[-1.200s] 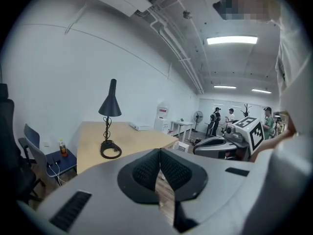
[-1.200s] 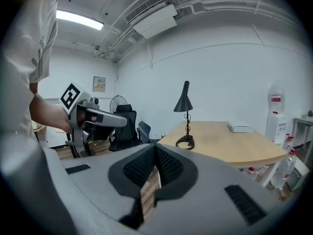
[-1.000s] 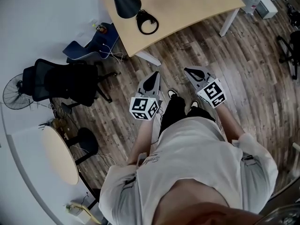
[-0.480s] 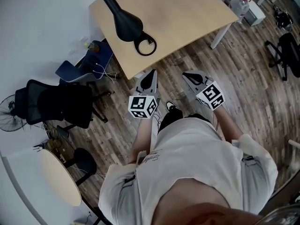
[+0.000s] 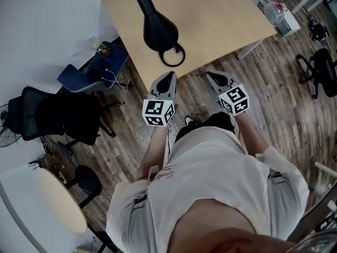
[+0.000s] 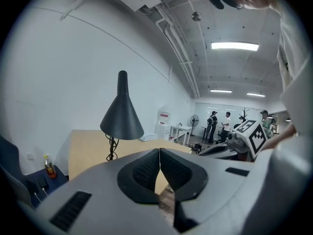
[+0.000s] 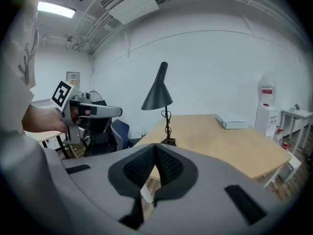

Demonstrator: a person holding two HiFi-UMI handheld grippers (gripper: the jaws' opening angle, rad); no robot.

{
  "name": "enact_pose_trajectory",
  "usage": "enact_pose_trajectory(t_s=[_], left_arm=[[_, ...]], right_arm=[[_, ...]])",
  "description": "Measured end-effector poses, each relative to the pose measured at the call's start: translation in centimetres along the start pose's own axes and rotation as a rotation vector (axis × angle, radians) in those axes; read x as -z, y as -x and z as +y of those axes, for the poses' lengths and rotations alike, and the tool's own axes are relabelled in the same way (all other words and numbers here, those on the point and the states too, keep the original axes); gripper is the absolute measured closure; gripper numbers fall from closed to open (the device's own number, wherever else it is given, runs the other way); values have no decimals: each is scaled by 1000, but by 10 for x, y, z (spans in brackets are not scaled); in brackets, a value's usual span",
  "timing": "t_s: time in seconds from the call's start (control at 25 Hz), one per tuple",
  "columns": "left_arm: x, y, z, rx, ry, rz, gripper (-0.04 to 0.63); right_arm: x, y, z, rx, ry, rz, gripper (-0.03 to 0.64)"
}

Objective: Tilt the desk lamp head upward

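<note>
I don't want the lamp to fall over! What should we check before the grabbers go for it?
1. Left gripper open to grab: not ok, jaws shut with nothing between them.
2. Right gripper open to grab: not ok, jaws shut and empty.
3. Grippers at the lamp head: not ok, both are apart from it and touch nothing.
4. Head in need of tilting: ok, its cone opens downward.
5. Lamp base resting on the desk: ok.
6. Base heavy enough not to tip: cannot tell.
</note>
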State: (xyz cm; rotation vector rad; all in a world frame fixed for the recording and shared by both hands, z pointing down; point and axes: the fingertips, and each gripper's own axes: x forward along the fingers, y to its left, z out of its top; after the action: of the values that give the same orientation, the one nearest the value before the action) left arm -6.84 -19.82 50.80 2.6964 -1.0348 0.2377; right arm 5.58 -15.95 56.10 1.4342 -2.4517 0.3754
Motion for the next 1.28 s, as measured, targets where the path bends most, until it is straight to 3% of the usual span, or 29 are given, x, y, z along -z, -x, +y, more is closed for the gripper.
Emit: enact_pose_trajectory(t_s=[0.44, 0.6, 0.92, 1.28], left_arm=[[7, -46, 34, -84, 49, 58, 580], [12, -62, 40, -108, 24, 98, 580], [27, -84, 49, -183, 91, 107, 580], [20, -94, 68, -252, 105, 94, 580]], right_arm=[[-8, -77, -63, -79, 21, 53, 621], [1, -120, -78, -144, 4, 79, 621], [76, -195, -79, -343, 111, 368, 621], [116, -234, -69, -452, 145, 531, 621]])
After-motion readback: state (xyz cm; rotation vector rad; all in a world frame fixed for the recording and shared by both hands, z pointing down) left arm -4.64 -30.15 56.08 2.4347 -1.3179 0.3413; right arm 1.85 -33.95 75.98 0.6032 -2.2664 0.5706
